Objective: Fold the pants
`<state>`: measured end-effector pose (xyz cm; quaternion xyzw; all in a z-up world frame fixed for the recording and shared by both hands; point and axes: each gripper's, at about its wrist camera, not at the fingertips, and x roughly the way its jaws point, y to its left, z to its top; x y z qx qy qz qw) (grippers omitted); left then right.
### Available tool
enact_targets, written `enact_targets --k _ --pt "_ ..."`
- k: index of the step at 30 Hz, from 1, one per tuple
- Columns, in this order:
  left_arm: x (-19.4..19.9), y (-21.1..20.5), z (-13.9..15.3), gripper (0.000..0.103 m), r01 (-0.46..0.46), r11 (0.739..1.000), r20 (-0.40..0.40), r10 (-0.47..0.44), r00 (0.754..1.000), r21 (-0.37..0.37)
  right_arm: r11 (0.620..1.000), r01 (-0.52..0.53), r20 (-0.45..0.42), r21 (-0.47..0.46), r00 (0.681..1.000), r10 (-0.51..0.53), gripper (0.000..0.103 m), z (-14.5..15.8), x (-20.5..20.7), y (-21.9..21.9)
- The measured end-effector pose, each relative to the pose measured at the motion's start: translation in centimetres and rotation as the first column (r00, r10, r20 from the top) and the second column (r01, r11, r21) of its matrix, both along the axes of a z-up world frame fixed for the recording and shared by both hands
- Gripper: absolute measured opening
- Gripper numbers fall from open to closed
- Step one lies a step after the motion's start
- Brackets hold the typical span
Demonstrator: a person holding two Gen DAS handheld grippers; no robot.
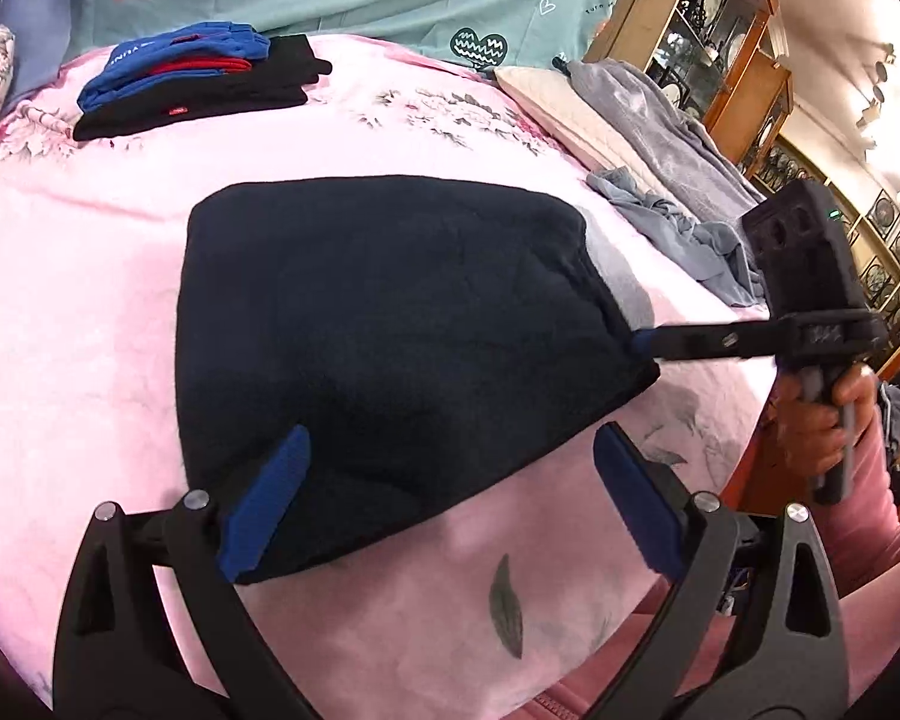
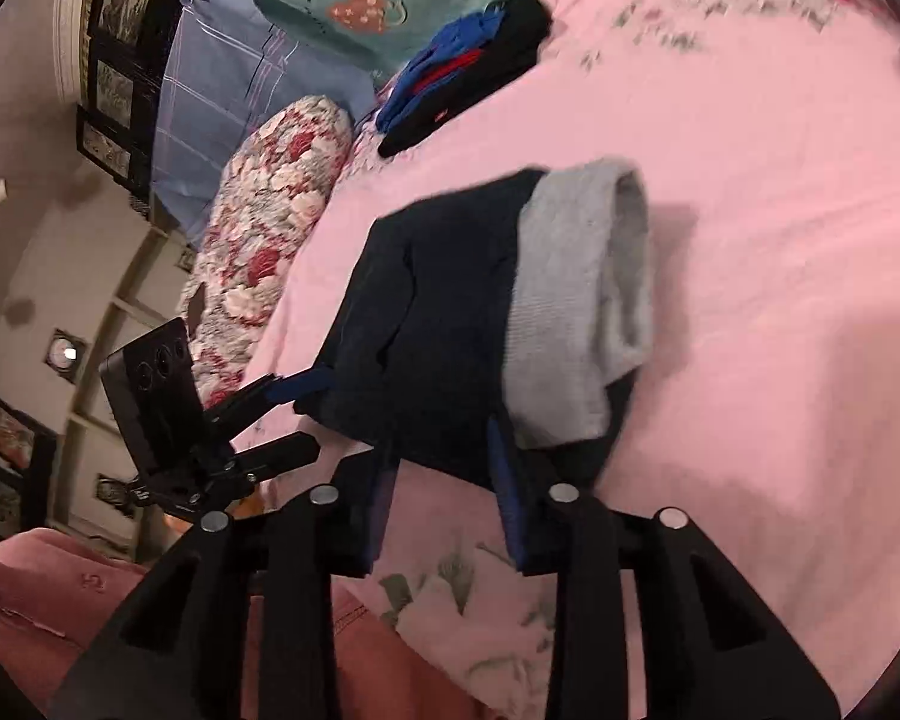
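Note:
Dark navy pants (image 1: 390,330) lie folded into a compact pile on the pink bedspread (image 1: 78,312). A grey ribbed band (image 2: 576,300) shows at one end of the pants (image 2: 438,300). My left gripper (image 1: 453,438) is open wide at the pile's near edge, its left pad (image 1: 264,510) over the near corner. The right wrist view shows the left gripper (image 2: 318,414) at the pile's far side. My right gripper (image 2: 444,447) has a narrow gap between its fingers. The pile's edge spans that gap and runs on behind both fingers. From the left wrist view, the right gripper (image 1: 645,343) touches the right edge.
A stack of folded blue, red and black clothes (image 1: 192,84) sits at the back of the bed. Crumpled grey-blue garments (image 1: 678,222) lie along the right side beside a pillow. A floral bolster (image 2: 270,228) lies at the other side. A hand in a pink sleeve (image 1: 834,420) holds the right gripper's handle.

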<state>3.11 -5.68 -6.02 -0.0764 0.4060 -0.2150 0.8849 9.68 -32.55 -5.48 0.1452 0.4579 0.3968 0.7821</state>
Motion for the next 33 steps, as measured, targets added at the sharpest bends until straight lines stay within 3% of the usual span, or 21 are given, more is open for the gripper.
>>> enact_targets --k 4,9,14,20,25,29,33 --pt "0.2 0.1 0.3 0.097 -0.011 1.0 -0.01 0.011 1.0 0.005 0.993 -0.07 0.06 0.093 0.996 0.065 0.04 1.6 -1.0 1.4" --pt "0.1 0.2 0.9 0.097 -0.028 0.999 0.005 0.028 1.0 0.035 0.982 -0.167 0.088 0.088 0.983 0.16 0.043 1.4 -0.7 4.7" --pt "0.0 0.8 1.0 0.097 -0.061 0.996 0.001 0.061 0.998 0.061 0.985 -0.169 -0.002 -0.018 0.986 0.169 0.044 -1.8 0.5 5.0" --pt "-0.4 5.4 2.5 0.097 -0.2 0.974 0.032 0.197 0.98 0.111 0.993 -0.115 0.059 -0.006 0.992 0.115 0.046 0.1 -1.0 1.6" --pt "-0.1 9.9 2.1 0.097 -0.311 0.948 -0.061 0.316 0.947 0.074 0.992 -0.119 0.103 0.039 0.988 0.115 0.048 0.5 -2.0 1.2" --pt "-0.1 11.2 1.1 0.095 -0.307 0.951 -0.156 0.301 0.941 -0.02 0.982 -0.186 0.148 0.013 0.972 0.182 0.049 0.8 -3.0 3.2" --pt "0.0 10.9 0.6 0.095 -0.302 0.952 -0.192 0.288 0.938 -0.047 0.96 -0.279 0.153 0.016 0.95 0.273 0.049 0.7 -3.5 5.7"
